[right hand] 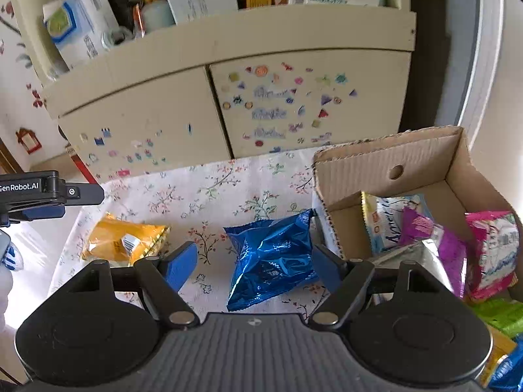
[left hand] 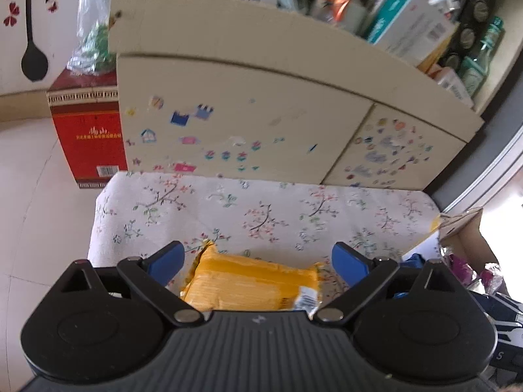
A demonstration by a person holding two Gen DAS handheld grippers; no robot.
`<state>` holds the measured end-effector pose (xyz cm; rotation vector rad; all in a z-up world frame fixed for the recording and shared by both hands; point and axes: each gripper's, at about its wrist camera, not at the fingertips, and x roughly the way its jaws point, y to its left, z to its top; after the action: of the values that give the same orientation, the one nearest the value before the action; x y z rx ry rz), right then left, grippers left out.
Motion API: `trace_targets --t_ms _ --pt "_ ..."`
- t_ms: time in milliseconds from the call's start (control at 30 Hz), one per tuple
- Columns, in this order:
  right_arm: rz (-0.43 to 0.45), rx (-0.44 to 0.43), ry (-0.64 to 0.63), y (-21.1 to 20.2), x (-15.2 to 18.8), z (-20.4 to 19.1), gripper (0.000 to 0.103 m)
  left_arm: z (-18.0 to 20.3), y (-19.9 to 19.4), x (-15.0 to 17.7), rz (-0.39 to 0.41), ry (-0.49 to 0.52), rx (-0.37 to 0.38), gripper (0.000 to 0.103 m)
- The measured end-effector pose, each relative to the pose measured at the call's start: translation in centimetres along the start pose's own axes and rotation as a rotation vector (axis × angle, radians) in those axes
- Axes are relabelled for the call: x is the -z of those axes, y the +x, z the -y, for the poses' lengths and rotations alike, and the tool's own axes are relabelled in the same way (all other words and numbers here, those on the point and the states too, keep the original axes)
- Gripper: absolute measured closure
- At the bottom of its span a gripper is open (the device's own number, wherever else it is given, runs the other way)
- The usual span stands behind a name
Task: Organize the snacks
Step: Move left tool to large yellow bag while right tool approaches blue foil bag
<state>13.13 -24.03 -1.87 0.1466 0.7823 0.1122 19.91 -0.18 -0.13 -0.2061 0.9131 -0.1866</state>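
The left gripper [left hand: 258, 256] is wide open. A yellow snack pack [left hand: 255, 285] lies on the flowered cloth [left hand: 228, 209] between its blue fingers [left hand: 170, 259], and they do not touch it. The right gripper [right hand: 253, 261] is open too. A shiny blue snack bag [right hand: 271, 256] lies between its fingers, loose on the cloth. Just to the right of the blue bag stands a cardboard box [right hand: 376, 163] with more snack bags [right hand: 490, 248] inside. Behind the cloth is a cream cupboard [right hand: 294, 104] with little stickers on its doors.
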Motion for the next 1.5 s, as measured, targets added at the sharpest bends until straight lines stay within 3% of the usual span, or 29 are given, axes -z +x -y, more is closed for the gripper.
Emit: trace_targets --t_ms 167,400,600,700,900,1100,1233,1500 --pt "-0.03 0.002 -0.026 1.7 -0.1 -0.8 0.021 -0.7 1.9 0.5 -0.045 -0.058 0.016 0.007" --pt "-0.07 -0.008 -0.042 3.1 0.4 -1.2 0.02 -0.4 3.9 1.2 -0.058 -0.057 -0.037 0.007" --pt "-0.135 -0.119 -0.002 3.4 0.9 -1.5 0.02 -0.6 5.0 1.1 -0.061 -0.072 -0.067 0.007" --pt "-0.134 -0.136 -0.002 3.0 0.8 -1.9 0.02 -0.6 5.3 1.3 -0.064 -0.065 -0.085 0.006" --pt "-0.082 -0.034 0.093 2.2 0.0 -0.9 0.02 -1.1 5.3 1.4 -0.07 -0.064 -0.104 0.005" --pt "-0.053 0.05 0.157 2.5 -0.2 0.2 0.02 -1.0 5.5 2.1 -0.134 0.016 -0.136 0.005" --pt "-0.038 0.055 0.125 3.2 -0.5 0.0 0.02 -1.1 5.1 2.6 -0.156 0.087 -0.152 0.005" --pt "-0.04 0.104 -0.064 5.4 0.1 -2.5 0.022 -0.8 4.3 2.2 -0.105 0.077 -0.067 0.005"
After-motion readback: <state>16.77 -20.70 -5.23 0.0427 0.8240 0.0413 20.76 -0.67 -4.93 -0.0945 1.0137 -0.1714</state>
